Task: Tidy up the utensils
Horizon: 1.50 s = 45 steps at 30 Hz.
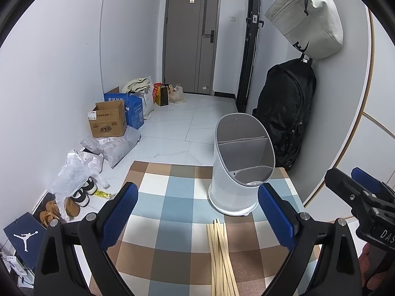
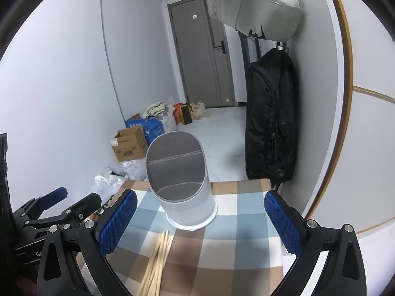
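A bundle of pale wooden chopsticks (image 1: 221,256) lies on the checked tablecloth (image 1: 172,209), pointing toward a white oval utensil holder (image 1: 240,162) with inner dividers, standing upright and empty at the far side. My left gripper (image 1: 197,212) is open above the cloth, with the chopsticks lying between and below its blue pads. My right gripper (image 2: 201,219) is open too, over the chopsticks (image 2: 158,259) and in front of the holder (image 2: 180,180). Each gripper shows in the other's view: the right in the left wrist view (image 1: 355,185), the left in the right wrist view (image 2: 71,197).
The table's far edge (image 1: 172,165) drops to a tiled floor. Cardboard boxes (image 1: 108,120), plastic bags (image 1: 74,170) and shoes (image 1: 81,194) line the left wall. A black backpack (image 1: 286,108) and a pale bag (image 1: 308,17) hang on the right wall next to the table.
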Tool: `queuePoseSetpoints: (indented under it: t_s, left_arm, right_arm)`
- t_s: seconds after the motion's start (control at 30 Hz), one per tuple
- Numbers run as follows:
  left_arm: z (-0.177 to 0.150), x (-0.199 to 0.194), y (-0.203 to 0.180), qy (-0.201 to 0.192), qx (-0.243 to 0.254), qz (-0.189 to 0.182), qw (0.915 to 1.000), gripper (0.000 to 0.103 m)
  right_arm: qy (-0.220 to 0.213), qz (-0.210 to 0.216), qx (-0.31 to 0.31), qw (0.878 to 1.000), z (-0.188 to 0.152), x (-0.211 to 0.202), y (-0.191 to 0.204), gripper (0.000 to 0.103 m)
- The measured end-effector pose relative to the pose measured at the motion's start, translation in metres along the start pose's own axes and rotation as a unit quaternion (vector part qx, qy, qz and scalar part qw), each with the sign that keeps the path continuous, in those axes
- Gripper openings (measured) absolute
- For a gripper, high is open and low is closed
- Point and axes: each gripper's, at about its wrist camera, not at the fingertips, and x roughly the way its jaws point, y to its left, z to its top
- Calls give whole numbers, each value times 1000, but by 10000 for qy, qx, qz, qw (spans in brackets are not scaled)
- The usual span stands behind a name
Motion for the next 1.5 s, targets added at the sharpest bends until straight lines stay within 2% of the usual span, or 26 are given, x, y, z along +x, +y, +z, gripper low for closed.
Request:
queuePoseSetpoints:
  t_s: [0.9,1.5]
  left_arm:
    - [0,0,4,11,7,9,10000,95]
    - [0,2,9,104,2,-34,9999,95]
  right_arm:
    - [-24,239,-24,9997,-1,-1,2,103]
    - [105,413,-45,9991,-2,5,5,103]
